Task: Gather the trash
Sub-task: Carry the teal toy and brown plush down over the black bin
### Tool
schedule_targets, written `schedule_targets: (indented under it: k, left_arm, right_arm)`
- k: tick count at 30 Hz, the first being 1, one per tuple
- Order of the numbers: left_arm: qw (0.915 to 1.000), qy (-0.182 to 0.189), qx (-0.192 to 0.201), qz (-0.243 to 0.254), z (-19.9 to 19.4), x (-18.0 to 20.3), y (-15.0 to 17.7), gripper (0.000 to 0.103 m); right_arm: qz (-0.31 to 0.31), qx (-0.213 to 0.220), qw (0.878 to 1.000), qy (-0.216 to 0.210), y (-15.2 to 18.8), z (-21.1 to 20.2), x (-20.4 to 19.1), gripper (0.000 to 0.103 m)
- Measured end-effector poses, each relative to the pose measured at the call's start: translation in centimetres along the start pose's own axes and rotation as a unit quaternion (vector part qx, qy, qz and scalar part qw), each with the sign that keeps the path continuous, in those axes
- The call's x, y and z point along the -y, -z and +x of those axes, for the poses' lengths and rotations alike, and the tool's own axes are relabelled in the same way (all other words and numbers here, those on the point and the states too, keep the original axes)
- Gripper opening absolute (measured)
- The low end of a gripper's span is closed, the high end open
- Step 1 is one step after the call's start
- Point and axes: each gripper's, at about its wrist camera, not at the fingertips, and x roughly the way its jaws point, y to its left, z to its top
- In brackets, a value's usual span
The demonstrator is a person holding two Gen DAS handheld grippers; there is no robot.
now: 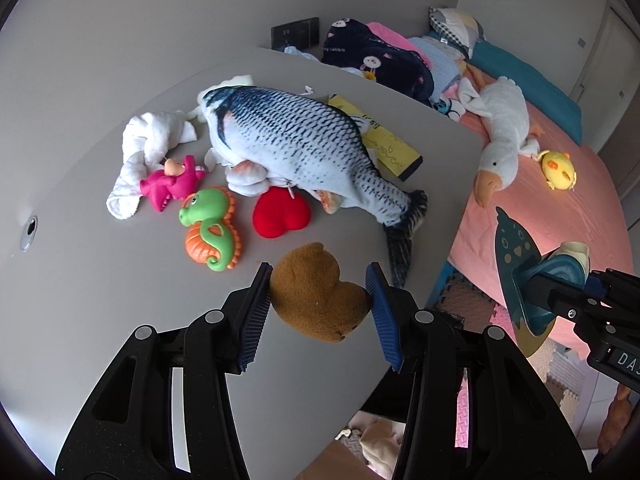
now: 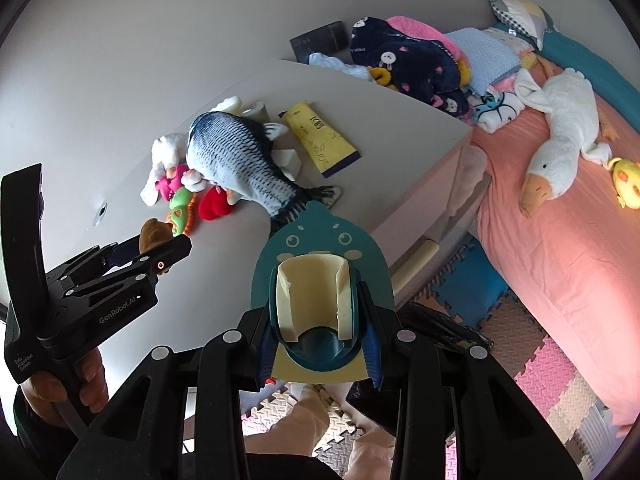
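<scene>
Between ribbed blue pads (image 1: 256, 316), a fuzzy brown toy (image 1: 316, 292)

One plush fish (image 1: 296, 140), one red heart (image 1: 280, 212), one seahorse toy (image 1: 212, 228), one pink figure (image 1: 172, 182), one yellow packet (image 1: 390, 136), one goose (image 1: 500, 132), one brown plush (image 1: 316, 292), one teal holder (image 2: 316, 280).

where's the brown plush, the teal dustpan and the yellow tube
brown plush (image 1: 316, 300), left wrist view, middle of its body
teal dustpan (image 2: 320, 240), right wrist view, its face panel
yellow tube (image 2: 318, 140), right wrist view, middle of its flat body
</scene>
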Motion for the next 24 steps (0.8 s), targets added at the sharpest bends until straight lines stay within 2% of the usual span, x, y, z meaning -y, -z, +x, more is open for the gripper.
schedule_targets:
  k: [10, 24]
  left_arm:
    - [0.9963, 0.047, -0.011, 0.071, 1.3, 8.6, -0.3, 0.047]
    - [0.9812, 0.1, -0.042, 0.16, 2.9, 17.2, 1.1, 0.047]
  right_arm:
    - [0.048, 0.008, 0.998, 0.034, 2.2, -2.9, 6.8, 0.037]
    - [0.114, 0.012, 0.991, 0.072, 5.9, -5.8, 13.6, 0.037]
